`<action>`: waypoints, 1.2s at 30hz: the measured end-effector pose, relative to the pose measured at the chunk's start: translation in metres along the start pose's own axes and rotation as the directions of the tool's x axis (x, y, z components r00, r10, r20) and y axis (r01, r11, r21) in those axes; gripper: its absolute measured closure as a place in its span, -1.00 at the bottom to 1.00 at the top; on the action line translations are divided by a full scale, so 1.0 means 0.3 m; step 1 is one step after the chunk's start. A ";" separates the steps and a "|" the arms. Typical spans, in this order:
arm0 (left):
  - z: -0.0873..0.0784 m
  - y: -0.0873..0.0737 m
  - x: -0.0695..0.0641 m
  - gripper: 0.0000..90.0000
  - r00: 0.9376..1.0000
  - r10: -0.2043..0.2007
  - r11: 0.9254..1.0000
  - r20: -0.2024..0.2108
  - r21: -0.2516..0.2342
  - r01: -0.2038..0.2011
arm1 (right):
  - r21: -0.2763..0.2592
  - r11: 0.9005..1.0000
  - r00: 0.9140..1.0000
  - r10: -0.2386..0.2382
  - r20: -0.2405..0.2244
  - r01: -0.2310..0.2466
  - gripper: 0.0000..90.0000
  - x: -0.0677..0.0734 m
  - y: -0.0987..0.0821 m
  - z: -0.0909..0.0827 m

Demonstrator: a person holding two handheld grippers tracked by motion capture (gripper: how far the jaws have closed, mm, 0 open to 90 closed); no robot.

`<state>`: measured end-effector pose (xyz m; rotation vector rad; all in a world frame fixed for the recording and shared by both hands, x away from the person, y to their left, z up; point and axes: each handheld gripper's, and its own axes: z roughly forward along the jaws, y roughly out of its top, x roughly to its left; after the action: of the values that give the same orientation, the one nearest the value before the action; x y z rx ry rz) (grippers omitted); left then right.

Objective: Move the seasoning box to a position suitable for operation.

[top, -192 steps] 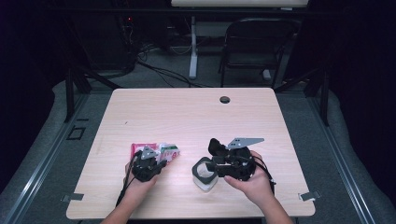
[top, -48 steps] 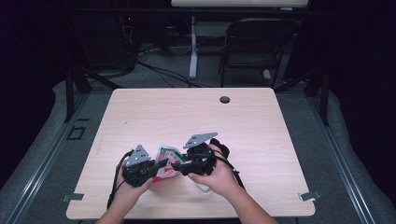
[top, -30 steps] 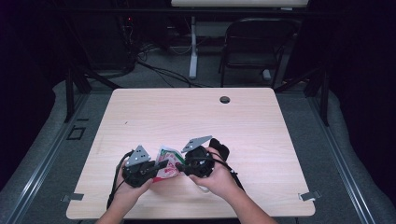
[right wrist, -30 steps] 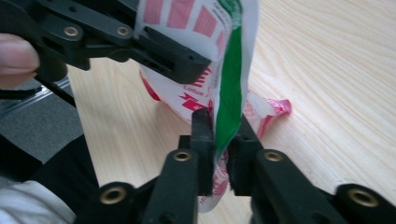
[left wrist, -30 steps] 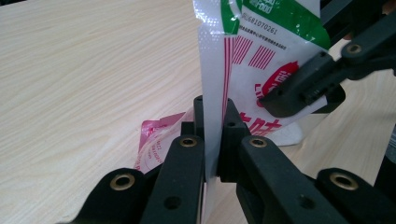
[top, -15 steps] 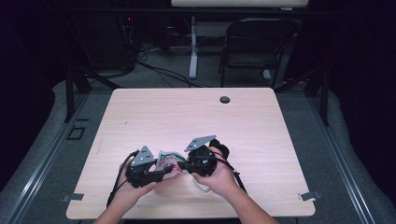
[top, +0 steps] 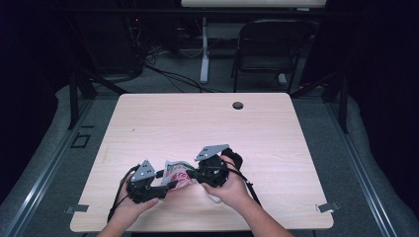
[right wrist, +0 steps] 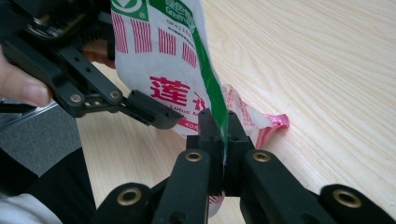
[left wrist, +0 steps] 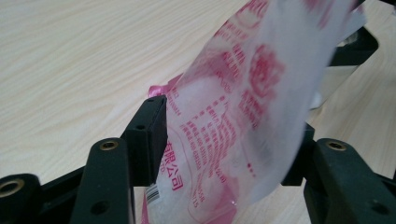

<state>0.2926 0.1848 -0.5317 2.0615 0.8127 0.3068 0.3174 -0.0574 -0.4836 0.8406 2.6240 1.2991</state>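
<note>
Down at the near edge of the wooden table (top: 276, 128), both hands are bunched together around 1 small plastic packet (top: 177, 174), pink and white print on one face, green and red on the other. It sits between the 2 grippers, lifted off the tabletop at its upper end, with a crumpled pink corner resting on the wood in the right gripper view.

The right gripper (right wrist: 223, 135) has its 2 black jaws pressed tight together, pinching the packet's green-edged seam (right wrist: 215, 100) right between the pads. From above, this gripper (top: 193, 173) sits just right of the packet, with the hand (top: 231, 185) wrapped around its body.

The left gripper (left wrist: 231, 140) tells a different story: its jaws have just been opening and now stand spread, the packet (left wrist: 243, 112) hanging between them. The left pad sits close against the film, while the right pad is hidden behind the packet, so contact there is hard to call. In the high view the left gripper (top: 168, 180) lies just left of the packet, cable trailing toward the near edge.

Far across the table, a small dark round grommet (top: 238, 105) sits near the far edge.
</note>
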 end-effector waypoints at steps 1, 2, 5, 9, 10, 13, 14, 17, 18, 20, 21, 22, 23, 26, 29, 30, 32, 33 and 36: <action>0.004 -0.004 0.000 0.00 1.000 -0.002 1.000 0.003 0.005 0.002 | -0.001 1.000 1.000 0.000 0.000 0.000 1.00 0.000 0.000 0.000; 0.007 -0.008 -0.001 0.00 1.000 -0.006 1.000 0.001 0.010 0.006 | -0.003 1.000 1.000 -0.001 0.000 0.001 1.00 0.000 0.000 0.000; 0.019 -0.016 -0.003 0.00 1.000 -0.006 1.000 0.002 0.010 0.006 | -0.013 1.000 1.000 0.010 -0.003 -0.010 1.00 0.001 -0.002 -0.001; 0.043 -0.029 -0.009 -0.01 1.000 0.014 0.999 0.002 0.040 -0.014 | -0.021 1.000 1.000 0.010 -0.003 -0.010 1.00 0.000 -0.002 0.000; 0.049 -0.033 -0.012 -0.02 1.000 0.023 0.999 0.001 0.048 -0.023 | -0.024 1.000 1.000 0.009 0.000 -0.009 1.00 0.000 -0.002 -0.001; 0.065 -0.042 -0.017 -0.03 0.999 0.051 0.997 -0.010 0.051 -0.051 | -0.038 0.999 1.000 0.011 0.003 -0.011 1.00 0.000 -0.002 0.000; 0.066 -0.043 -0.017 -0.04 0.999 0.050 0.998 -0.010 0.047 -0.050 | -0.045 0.999 1.000 0.014 0.004 -0.014 1.00 0.000 -0.002 0.000; 0.067 -0.045 -0.011 -0.05 0.999 0.041 0.998 -0.011 0.045 -0.041 | -0.059 0.998 1.000 0.023 0.007 -0.022 1.00 -0.002 -0.001 -0.001; 0.070 -0.049 -0.010 -0.05 0.999 0.035 0.999 -0.010 0.038 -0.035 | -0.062 0.998 1.000 0.025 0.004 -0.025 1.00 -0.004 0.000 -0.001; 0.072 -0.054 -0.004 -0.05 0.999 0.034 0.999 -0.011 0.036 -0.033 | -0.069 0.997 1.000 0.031 0.003 -0.031 1.00 -0.004 -0.001 0.000; 0.073 -0.056 -0.001 -0.05 1.000 0.028 0.999 -0.009 0.029 -0.028 | -0.066 0.997 1.000 0.028 0.002 -0.028 1.00 -0.005 -0.002 0.000; 0.072 -0.056 0.003 -0.05 1.000 0.012 0.999 -0.005 0.030 -0.012 | -0.069 0.997 1.000 0.031 0.003 -0.031 1.00 -0.004 -0.002 0.000; 0.073 -0.056 0.008 -0.05 1.000 -0.006 1.000 -0.001 0.026 0.006 | -0.067 0.997 1.000 0.031 0.003 -0.031 1.00 -0.004 -0.002 -0.001; 0.076 -0.059 0.016 -0.09 1.000 -0.027 0.999 0.004 0.027 0.027 | -0.062 0.998 0.999 0.033 -0.003 -0.033 1.00 -0.007 -0.002 -0.002; 0.083 -0.064 0.020 -0.16 1.000 -0.021 0.999 -0.008 0.034 0.022 | -0.056 0.998 0.999 0.036 -0.010 -0.037 1.00 -0.007 -0.004 -0.002; 0.084 -0.065 0.021 -0.18 1.000 -0.028 0.999 -0.007 0.037 0.028 | -0.060 0.998 0.999 0.034 -0.009 -0.035 1.00 -0.008 -0.004 -0.002; 0.087 -0.066 0.023 -0.20 1.000 -0.027 0.999 -0.010 0.035 0.028 | -0.056 0.998 1.000 0.029 -0.006 -0.029 1.00 -0.008 -0.005 -0.004; 0.089 -0.067 0.021 -0.21 1.000 -0.026 0.999 -0.014 0.037 0.027 | -0.055 0.998 0.999 0.033 -0.009 -0.033 1.00 -0.008 -0.005 -0.004; 0.095 -0.071 0.019 -0.23 1.000 -0.015 0.999 -0.021 0.043 0.016 | -0.060 0.997 0.999 0.040 -0.017 -0.041 1.00 -0.011 -0.007 -0.003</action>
<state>0.3015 0.1789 -0.5661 2.0946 0.8542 0.3046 0.3190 -0.0606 -0.4852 0.8819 2.5789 1.3926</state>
